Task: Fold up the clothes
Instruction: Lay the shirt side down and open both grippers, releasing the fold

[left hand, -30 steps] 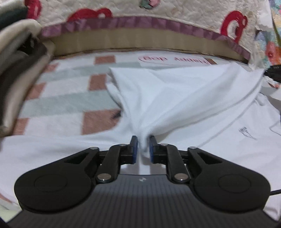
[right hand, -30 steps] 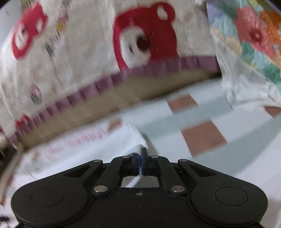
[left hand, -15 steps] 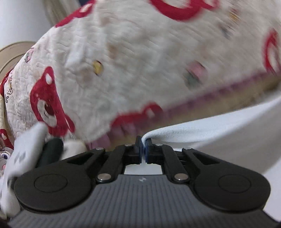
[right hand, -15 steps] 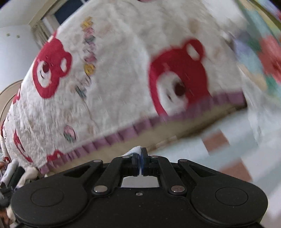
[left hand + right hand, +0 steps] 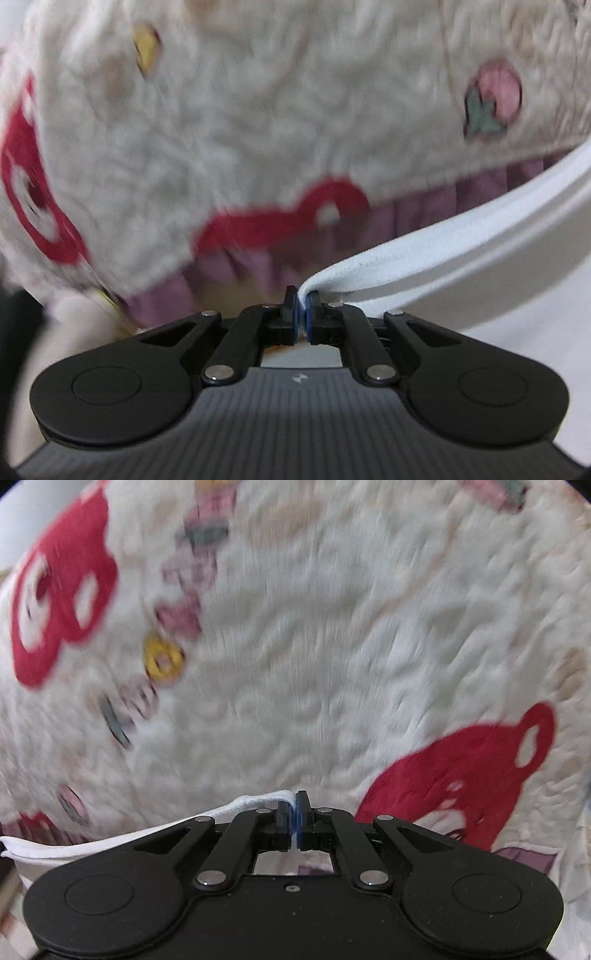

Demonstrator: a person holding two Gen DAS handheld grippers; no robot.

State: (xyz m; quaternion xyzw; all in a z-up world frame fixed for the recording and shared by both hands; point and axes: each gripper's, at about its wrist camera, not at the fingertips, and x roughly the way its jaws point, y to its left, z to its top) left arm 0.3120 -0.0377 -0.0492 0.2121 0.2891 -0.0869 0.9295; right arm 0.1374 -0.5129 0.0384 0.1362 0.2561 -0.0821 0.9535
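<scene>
Between the left fingers: the left gripper (image 5: 303, 311) has its blue-padded fingers (image 5: 291, 308) pressed together on a corner of the white garment (image 5: 443, 266).
Garment, left view: from the pinch the white cloth rises and sweeps away to the right as a folded band, filling the right side of the picture.
Right gripper: the right gripper (image 5: 295, 821) is clamped on the garment (image 5: 255, 802) too, fingers (image 5: 303, 814) together with a thin white edge caught between them.
Garment, right view: the cloth trails from the pinch to the left and downward, passing behind the gripper's black body to the left edge of the picture.
Backdrop: a cream quilt (image 5: 280, 122) with red bear shapes (image 5: 469, 771) fills both views, blurred; a purple border (image 5: 236, 273) shows along its lower edge in the left view.
Lower left corner, left view: something pale and something dark, too blurred to tell.
</scene>
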